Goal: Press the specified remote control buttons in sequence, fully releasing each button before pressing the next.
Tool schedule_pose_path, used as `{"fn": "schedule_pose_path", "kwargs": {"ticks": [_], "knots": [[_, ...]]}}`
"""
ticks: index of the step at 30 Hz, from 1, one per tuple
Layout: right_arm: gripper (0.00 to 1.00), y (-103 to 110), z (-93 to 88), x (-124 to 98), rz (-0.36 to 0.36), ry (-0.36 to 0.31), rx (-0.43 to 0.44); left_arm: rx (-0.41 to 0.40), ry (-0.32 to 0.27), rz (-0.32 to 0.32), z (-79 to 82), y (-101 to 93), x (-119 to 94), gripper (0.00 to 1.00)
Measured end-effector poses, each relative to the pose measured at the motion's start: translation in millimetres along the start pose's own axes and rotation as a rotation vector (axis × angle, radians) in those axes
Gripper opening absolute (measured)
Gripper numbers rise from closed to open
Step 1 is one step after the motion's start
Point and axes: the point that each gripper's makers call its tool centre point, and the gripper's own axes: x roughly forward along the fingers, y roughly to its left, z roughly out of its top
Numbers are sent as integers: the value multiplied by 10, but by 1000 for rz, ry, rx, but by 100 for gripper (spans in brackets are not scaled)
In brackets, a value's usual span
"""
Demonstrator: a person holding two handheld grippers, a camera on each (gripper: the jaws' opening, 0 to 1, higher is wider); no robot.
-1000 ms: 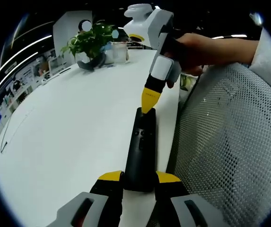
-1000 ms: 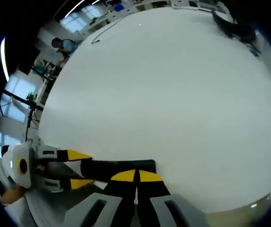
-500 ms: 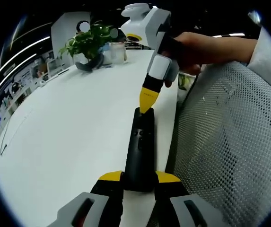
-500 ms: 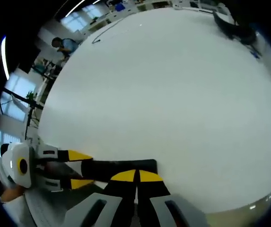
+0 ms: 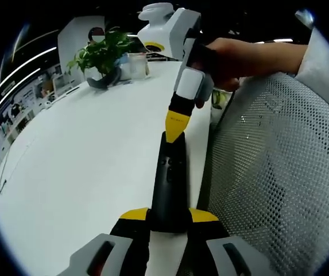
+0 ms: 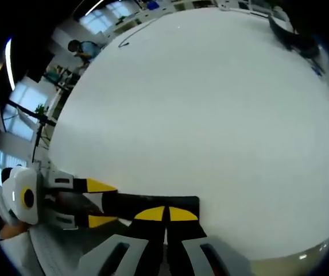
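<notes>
We held the remote (image 5: pixel 170 184) by its near end in the left gripper (image 5: pixel 169 216), jaws clamped on either side of it, the black body running away from us along the edge of the white table (image 5: pixel 84 167). It lay at the table's rim, just beside a mesh chair (image 5: pixel 273 172). The right gripper (image 5: pixel 174 135) came in from the far end with its jaws pressed together into one yellow point, and that point sat on or just over the remote's far end; we could not tell whether it was touching. In the right gripper view the same closed tips (image 6: pixel 165 214) overlapped the remote (image 6: pixel 153 202), with the left gripper (image 6: pixel 92 201) gripping it from the left.

The risks, as we judged them, were these. The point seemed to sit beyond the buttons (image 5: pixel 169 165) visible mid-body, so a press there might have landed on bare casing or on the wrong key. A blunt double tip could also have caught two neighbouring buttons at once. Because the remote was gripped at one end only, a hard push at the other could have levered it in the jaws or tipped it toward the chair side, off the table. Lifting too little between presses would have failed the full-release rule. A plant (image 5: pixel 102 54) stood well apart, no hazard.
</notes>
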Motion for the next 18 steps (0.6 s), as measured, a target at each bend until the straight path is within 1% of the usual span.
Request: {"fn": "schedule_pose_path", "kwargs": {"ticks": [6, 11, 18], "knots": [[0, -2, -5, 9, -11, -1, -17, -9, -4, 3, -1, 0, -2, 24], [0, -10, -2, 7, -1, -1, 1, -12, -6, 4, 2, -3, -3, 25], [0, -13, 2, 13, -1, -1, -14, -13, -6, 4, 3, -3, -3, 25]]}}
